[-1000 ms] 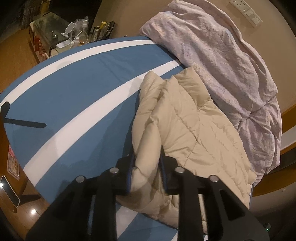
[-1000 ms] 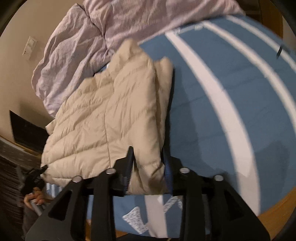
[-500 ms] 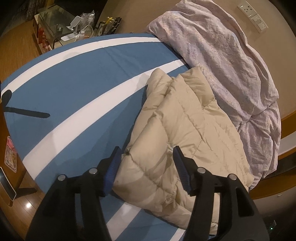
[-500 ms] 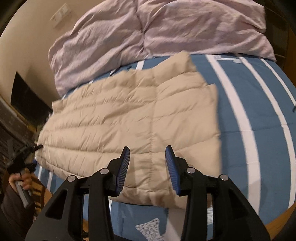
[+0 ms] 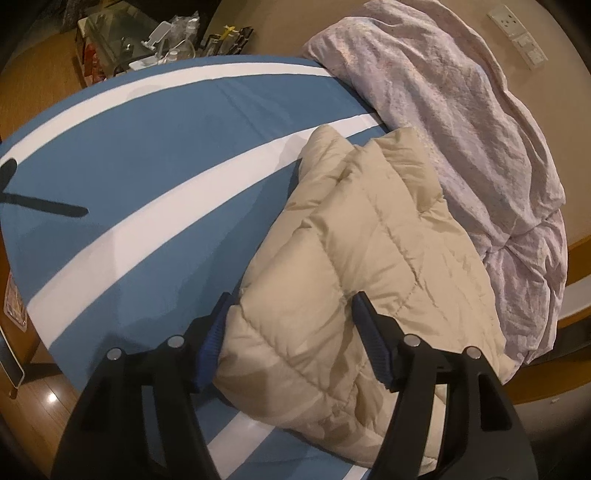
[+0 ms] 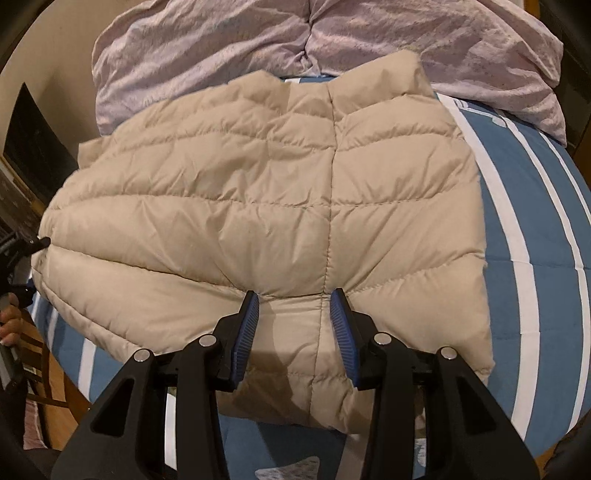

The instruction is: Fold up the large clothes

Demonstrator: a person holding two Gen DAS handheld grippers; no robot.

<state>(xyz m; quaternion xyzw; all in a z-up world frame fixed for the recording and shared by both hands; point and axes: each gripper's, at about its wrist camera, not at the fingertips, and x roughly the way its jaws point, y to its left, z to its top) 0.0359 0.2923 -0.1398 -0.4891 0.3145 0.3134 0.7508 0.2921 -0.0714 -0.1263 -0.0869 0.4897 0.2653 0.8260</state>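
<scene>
Item: beige quilted puffer jacket (image 6: 266,206), folded, lying on a blue-and-white striped bedsheet (image 5: 147,155)

Folded to a compact, roughly rectangular bundle of doubled layers, flat on the near part of the bed, far edge touching a rumpled pink duvet (image 6: 258,40). Left gripper (image 5: 291,336): jaws spread wide, straddling one end of the bundle, gripping nothing. Right gripper (image 6: 293,325): jaws parted over the near hem, released, pads clear of the fabric. Progress, as judged: main folds appear done and the garment set down; remaining, at most a final halving or edge tidying. Beyond: cluttered glass-topped side table (image 5: 122,40), wall sockets (image 5: 517,33), wooden floor (image 5: 33,77)
</scene>
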